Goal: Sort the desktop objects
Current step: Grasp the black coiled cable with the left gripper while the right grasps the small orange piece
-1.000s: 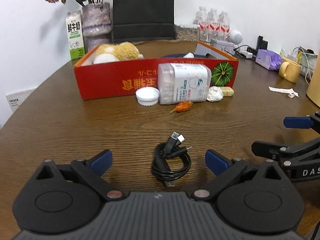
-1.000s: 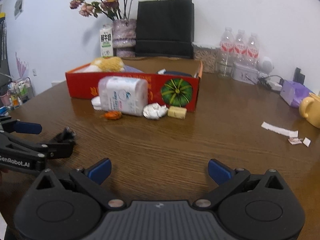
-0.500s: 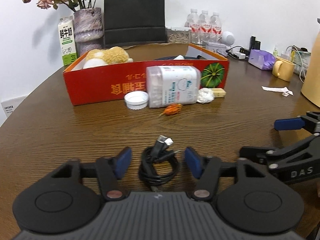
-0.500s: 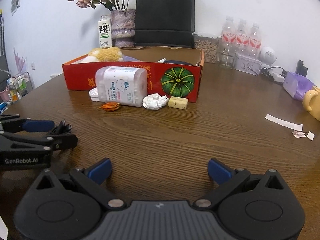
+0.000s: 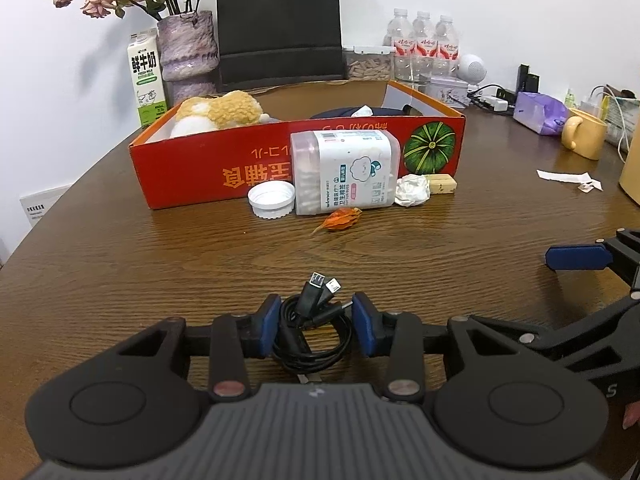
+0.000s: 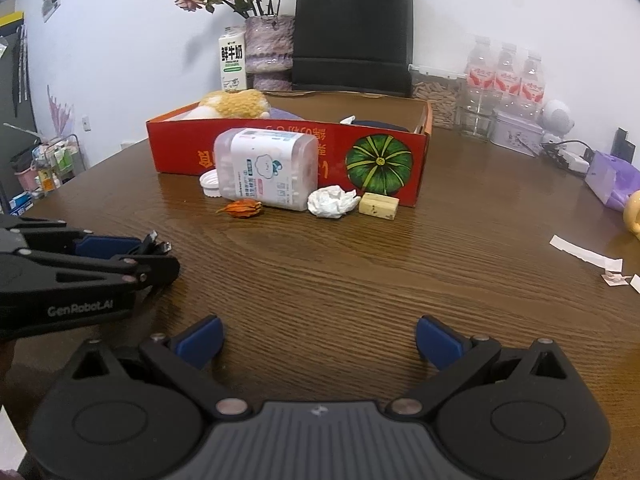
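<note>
The left claw (image 5: 316,322) has just been closing on the coiled black cable (image 5: 312,332) (right claw (image 6: 318,340) spread wide).

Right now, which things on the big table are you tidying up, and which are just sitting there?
Tidying: black cable between the left gripper pads; cotton swab jar; white lid; crumpled tissue; red box.

Just sitting there: milk carton, flower vase, water bottles, yellow mug.

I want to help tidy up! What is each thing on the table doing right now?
Black cable: coiled, squeezed between left gripper fingers.
Right gripper: open, holding nothing.
Cotton swab jar: on its side, lid off.
White lid: loose beside jar.
Tissue: crumpled.
Red box: open-topped.
</note>
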Action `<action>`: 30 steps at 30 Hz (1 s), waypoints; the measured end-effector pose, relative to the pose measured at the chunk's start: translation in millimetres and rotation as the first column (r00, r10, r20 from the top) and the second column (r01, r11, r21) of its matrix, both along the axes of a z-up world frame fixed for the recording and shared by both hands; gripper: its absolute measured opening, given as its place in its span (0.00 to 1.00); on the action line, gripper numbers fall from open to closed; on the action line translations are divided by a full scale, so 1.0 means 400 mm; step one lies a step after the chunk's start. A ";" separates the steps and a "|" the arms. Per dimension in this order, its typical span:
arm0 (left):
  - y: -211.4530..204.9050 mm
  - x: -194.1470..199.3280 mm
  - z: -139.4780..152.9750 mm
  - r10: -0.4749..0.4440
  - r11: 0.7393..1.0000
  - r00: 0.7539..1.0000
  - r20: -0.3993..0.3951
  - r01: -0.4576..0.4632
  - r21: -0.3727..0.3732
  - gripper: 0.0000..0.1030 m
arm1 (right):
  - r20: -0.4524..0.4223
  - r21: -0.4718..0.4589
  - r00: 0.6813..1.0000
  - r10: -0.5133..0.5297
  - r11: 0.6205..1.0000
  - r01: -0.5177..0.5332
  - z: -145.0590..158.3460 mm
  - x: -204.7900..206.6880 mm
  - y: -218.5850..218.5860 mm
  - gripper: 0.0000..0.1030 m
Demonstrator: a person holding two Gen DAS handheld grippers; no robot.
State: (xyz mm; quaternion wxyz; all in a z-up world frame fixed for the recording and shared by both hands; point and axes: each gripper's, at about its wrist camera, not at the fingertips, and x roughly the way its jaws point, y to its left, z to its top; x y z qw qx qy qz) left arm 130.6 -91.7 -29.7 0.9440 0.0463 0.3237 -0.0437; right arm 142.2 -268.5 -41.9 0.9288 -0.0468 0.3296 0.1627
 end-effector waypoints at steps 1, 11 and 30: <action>-0.001 0.000 0.001 0.002 1.000 1.000 -0.001 -0.002 0.002 0.38 | 0.000 0.001 1.000 0.002 1.000 -0.002 0.000 0.000 0.000 1.00; 0.031 0.010 0.031 -0.025 0.999 0.999 0.039 0.025 -0.021 0.33 | -0.005 -0.006 1.000 0.022 1.000 -0.022 0.002 0.005 0.003 1.00; 0.298 0.195 0.067 -0.278 0.952 0.956 0.095 0.288 -0.108 0.31 | -0.018 0.012 0.982 -0.186 0.983 0.186 0.039 0.177 0.197 0.92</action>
